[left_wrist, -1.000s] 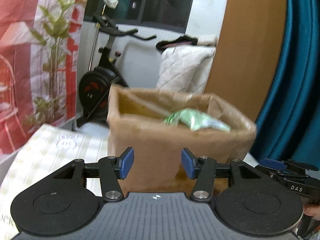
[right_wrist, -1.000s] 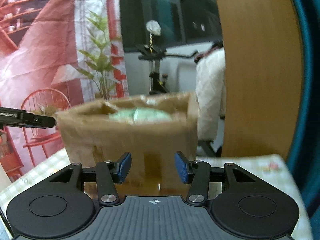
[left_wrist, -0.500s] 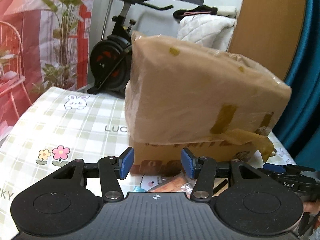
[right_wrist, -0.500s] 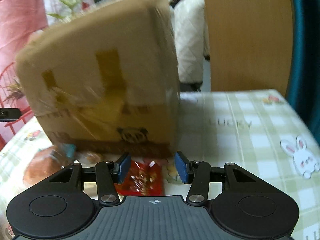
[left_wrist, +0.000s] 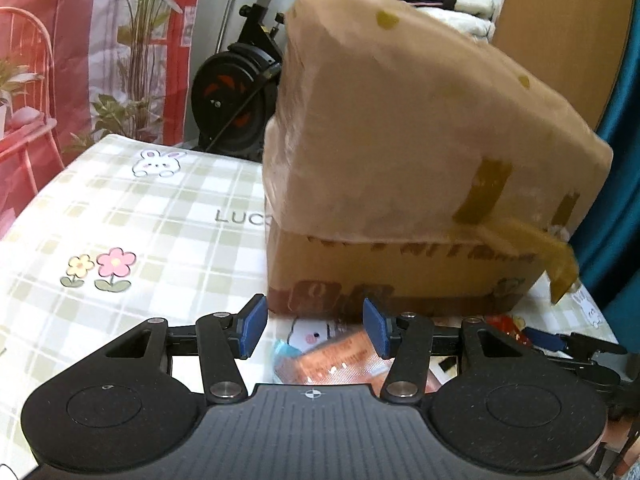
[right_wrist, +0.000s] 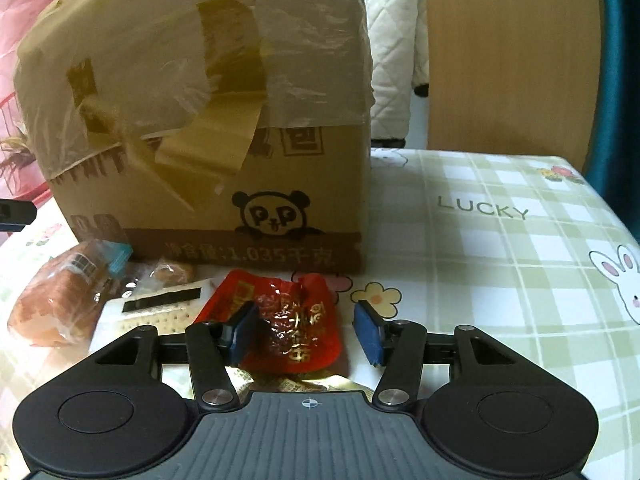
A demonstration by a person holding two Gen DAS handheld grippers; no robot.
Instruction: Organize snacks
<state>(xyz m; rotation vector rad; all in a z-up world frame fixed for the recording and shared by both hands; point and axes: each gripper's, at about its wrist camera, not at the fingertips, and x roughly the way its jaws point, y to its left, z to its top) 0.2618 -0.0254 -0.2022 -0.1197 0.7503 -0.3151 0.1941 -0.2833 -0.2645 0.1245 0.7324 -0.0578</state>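
Note:
A taped brown cardboard box (right_wrist: 224,152) with a panda logo stands on the checked tablecloth; it also shows in the left wrist view (left_wrist: 420,184). Snacks lie in front of it: a red foil packet (right_wrist: 292,320), an orange bread packet (right_wrist: 60,296), a white packet (right_wrist: 160,308) and a small brown snack (right_wrist: 172,272). My right gripper (right_wrist: 306,334) is open, low over the red packet, which lies between its fingers. My left gripper (left_wrist: 314,330) is open above an orange packet (left_wrist: 340,364), holding nothing.
The tablecloth (right_wrist: 500,248) has rabbit and flower prints and "LUCKY" lettering. A wooden panel (right_wrist: 508,56) and a teal curtain (left_wrist: 616,160) stand behind the table on the right. An exercise bike (left_wrist: 240,84) and a red printed backdrop (left_wrist: 60,40) are at the left.
Both grippers have dropped from looking into the box's open top down to table level in front of it. The snacks on the table have come into view. Both stayed open.

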